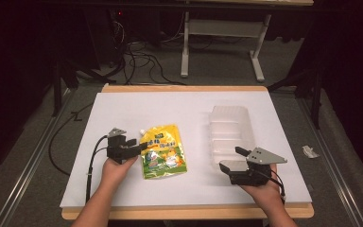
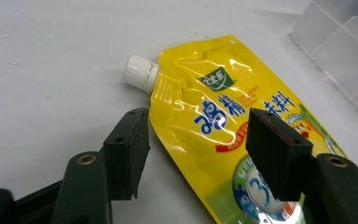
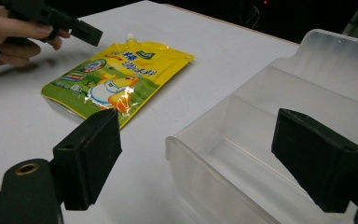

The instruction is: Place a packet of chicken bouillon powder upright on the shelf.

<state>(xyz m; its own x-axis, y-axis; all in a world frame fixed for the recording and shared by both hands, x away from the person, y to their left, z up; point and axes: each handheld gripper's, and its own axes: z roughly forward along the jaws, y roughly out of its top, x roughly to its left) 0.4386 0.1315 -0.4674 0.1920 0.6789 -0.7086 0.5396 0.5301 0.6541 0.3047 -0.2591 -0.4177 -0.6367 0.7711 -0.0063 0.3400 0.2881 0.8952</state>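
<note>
Work surface: a white table top (image 1: pixel 137 189) with a wooden edge along its near and far sides.

Pouch: a yellow spouted pouch (image 1: pixel 163 151) lies flat on the table, left of centre. Its white screw cap (image 2: pixel 140 73) sits at the far-left corner and rests on the white surface. The front carries blue characters, a small green logo and a green lower band.

My left gripper (image 1: pixel 139 145): I hold it in my left hand (image 1: pixel 116 168) at the pouch's left edge. In the left gripper view its jaws stand apart. The left jaw is just outside the pouch's edge, over bare table. The right jaw is over the printed front of the pouch. Nothing is clamped between them. Whether either jaw touches the pouch cannot be determined. A black cable (image 1: pixel 94 156) trails from this gripper toward the near table edge.

Tray: a clear plastic tray (image 1: pixel 227 130) with internal dividers stands right of centre, apart from the pouch. The compartments that I can see are empty.

My right gripper (image 1: pixel 234 158): I hold it in my right hand (image 1: pixel 264 191) at the tray's near end. In the right gripper view its jaws are wide apart. The near corner of the tray (image 3: pixel 177 144) lies between them. The left jaw is outside the tray, over the table; the right jaw is over the tray's interior. Neither jaw visibly touches the wall
</note>
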